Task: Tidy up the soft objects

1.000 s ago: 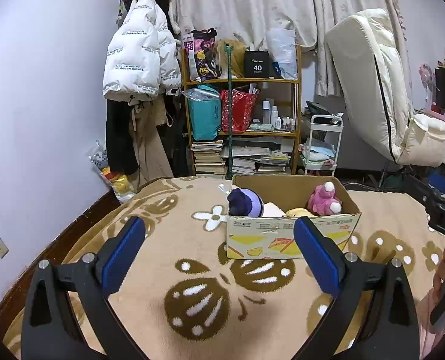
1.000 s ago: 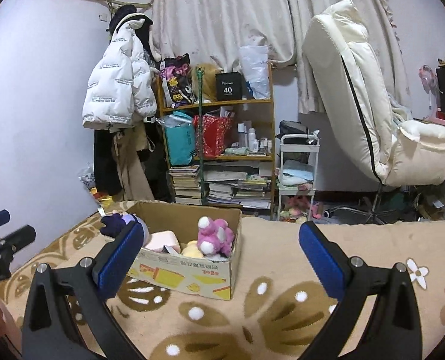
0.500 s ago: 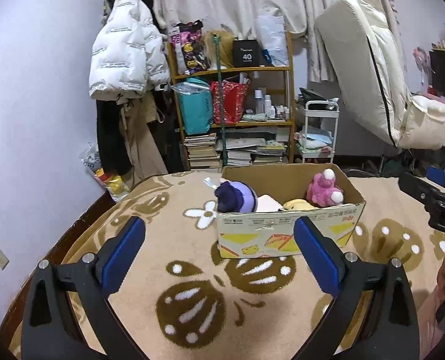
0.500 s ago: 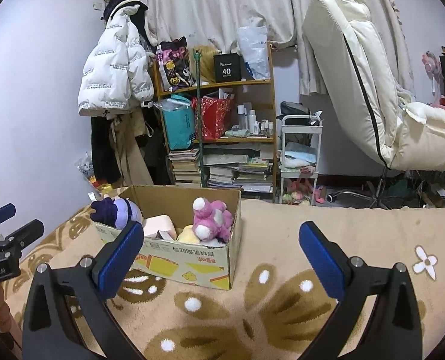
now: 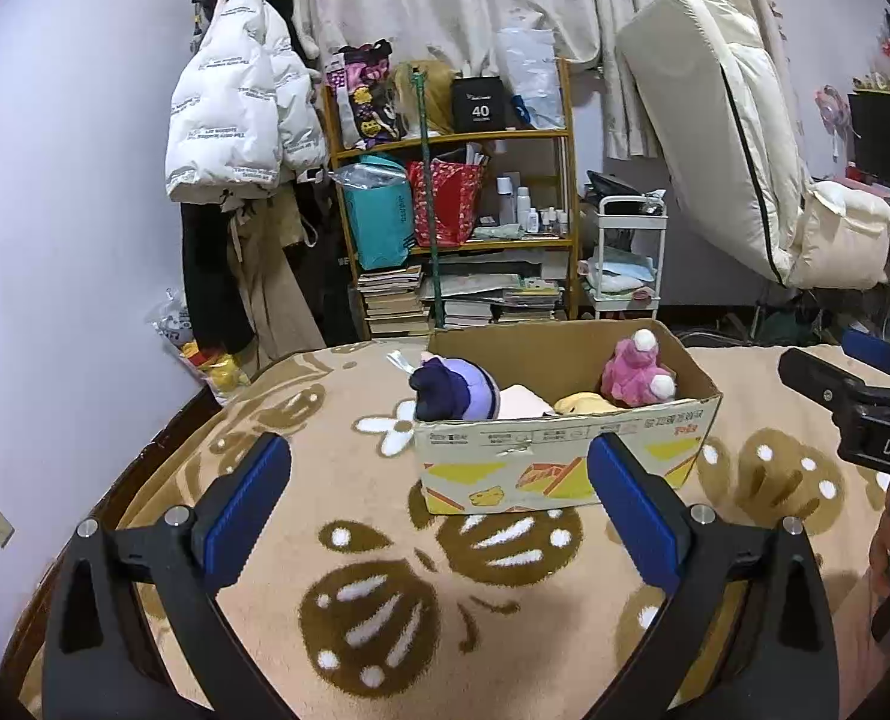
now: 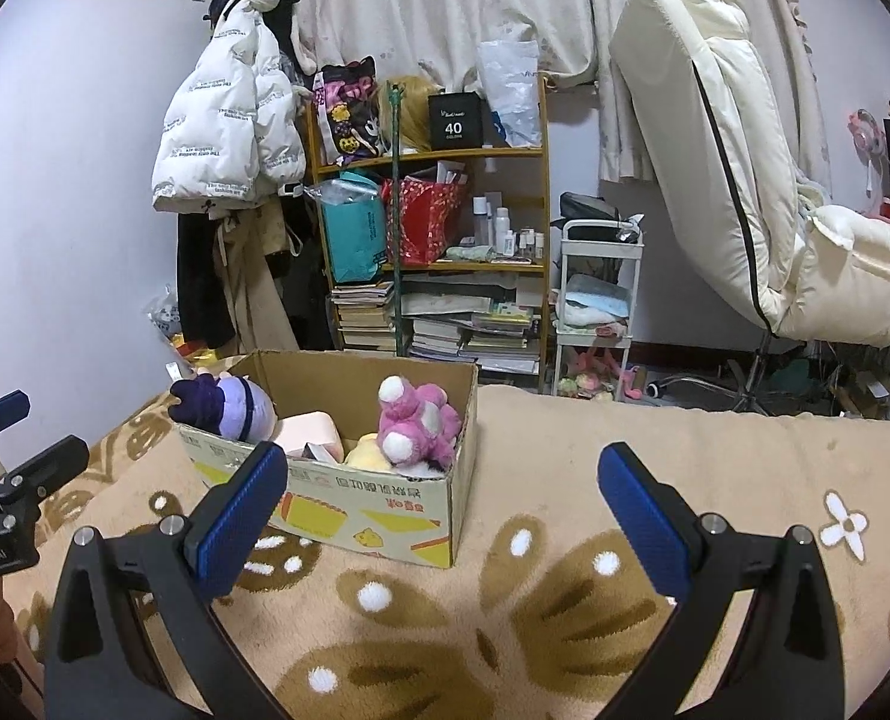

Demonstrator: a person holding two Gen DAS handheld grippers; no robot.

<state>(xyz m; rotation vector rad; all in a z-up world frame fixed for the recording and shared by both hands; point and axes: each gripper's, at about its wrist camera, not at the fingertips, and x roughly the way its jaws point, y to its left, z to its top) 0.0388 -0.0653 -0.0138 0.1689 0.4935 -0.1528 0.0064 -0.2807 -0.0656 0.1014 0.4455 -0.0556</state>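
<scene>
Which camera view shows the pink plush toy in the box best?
The right wrist view: the pink plush toy lies nearer and almost fully visible. In the left wrist view the pink plush toy is smaller, its lower part behind the cardboard box wall.

A bed covered in a tan flower-patterned blanket is carrying an open cardboard box, which is sitting directly on the blanket.

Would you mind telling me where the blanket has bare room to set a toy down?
The blanket is bare right of the cardboard box, and in front of it. The box is crowded: purple plush, pink plush, yellow one.
</scene>
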